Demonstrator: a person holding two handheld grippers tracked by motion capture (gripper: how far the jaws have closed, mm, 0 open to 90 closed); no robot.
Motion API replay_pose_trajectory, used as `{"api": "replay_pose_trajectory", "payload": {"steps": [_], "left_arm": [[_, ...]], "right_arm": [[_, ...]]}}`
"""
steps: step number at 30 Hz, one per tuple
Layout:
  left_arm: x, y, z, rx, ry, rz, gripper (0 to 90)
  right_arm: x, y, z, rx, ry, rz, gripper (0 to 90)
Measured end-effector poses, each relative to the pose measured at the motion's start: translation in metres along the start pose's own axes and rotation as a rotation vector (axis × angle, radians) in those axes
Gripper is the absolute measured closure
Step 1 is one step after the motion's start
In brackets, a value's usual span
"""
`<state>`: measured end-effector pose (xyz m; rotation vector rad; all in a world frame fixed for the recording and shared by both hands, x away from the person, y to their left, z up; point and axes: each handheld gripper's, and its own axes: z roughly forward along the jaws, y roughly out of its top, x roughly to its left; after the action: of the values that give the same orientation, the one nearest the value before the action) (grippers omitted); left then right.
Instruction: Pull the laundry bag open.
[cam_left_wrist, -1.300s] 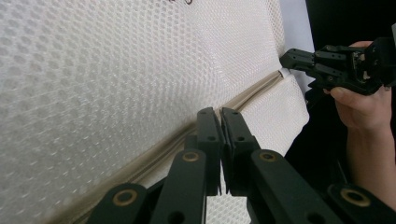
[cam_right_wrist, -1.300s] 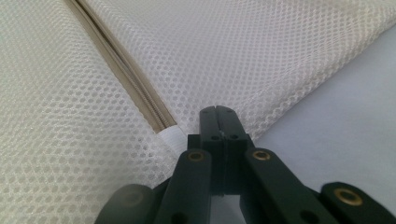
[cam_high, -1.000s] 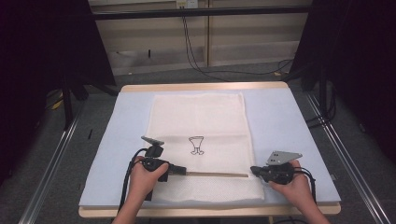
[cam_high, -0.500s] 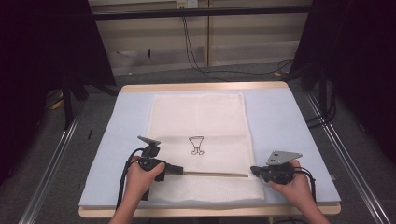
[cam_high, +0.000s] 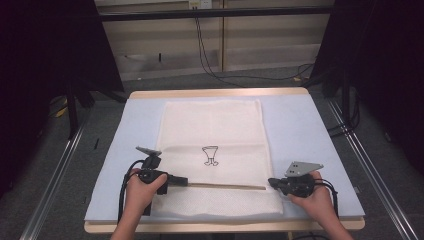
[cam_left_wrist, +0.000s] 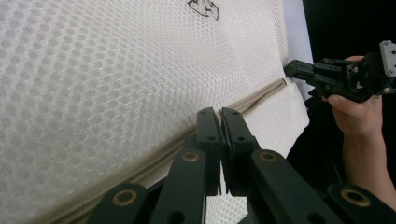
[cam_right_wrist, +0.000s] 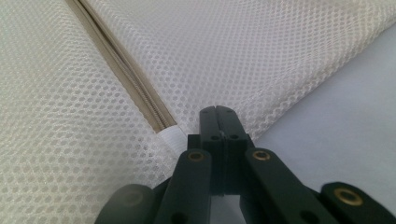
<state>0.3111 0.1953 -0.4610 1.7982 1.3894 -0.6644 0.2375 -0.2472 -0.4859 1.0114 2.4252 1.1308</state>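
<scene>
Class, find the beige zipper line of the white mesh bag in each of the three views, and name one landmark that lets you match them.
High view: the zipper line runs level across the mesh bag, low in the picture, between the two claws.
Left gripper view: it climbs from bottom left to the right edge.
Right gripper view: it slants from top left to its white end tab, the shared landmark, seen in the left gripper view.

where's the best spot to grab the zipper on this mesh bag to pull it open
Probably the zipper at its left end, by the left gripper, coming in low along the mesh bag. The zipper lies flat in a thin straight line, so only a small tab would stand proud; the right gripper can pin the bag's right edge.
</scene>
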Motion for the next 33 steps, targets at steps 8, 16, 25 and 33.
{"api": "replay_pose_trajectory", "payload": {"steps": [8, 16, 25, 33], "left_arm": [[0.004, -0.001, -0.008, -0.012, 0.001, 0.012, 87.3], [0.005, -0.002, -0.015, -0.026, 0.003, -0.002, 87.3], [0.009, -0.002, -0.026, -0.048, 0.003, -0.005, 87.3], [0.013, -0.002, -0.033, -0.063, 0.016, -0.007, 87.3]], "right_arm": [[0.0, 0.0, 0.0, -0.001, 0.002, 0.0, 90.0], [0.0, 0.0, 0.0, -0.001, 0.004, 0.0, 90.0], [0.0, 0.0, 0.0, 0.001, 0.005, 0.0, 90.0], [0.0, 0.0, 0.0, 0.0, 0.003, -0.003, 90.0]]}}
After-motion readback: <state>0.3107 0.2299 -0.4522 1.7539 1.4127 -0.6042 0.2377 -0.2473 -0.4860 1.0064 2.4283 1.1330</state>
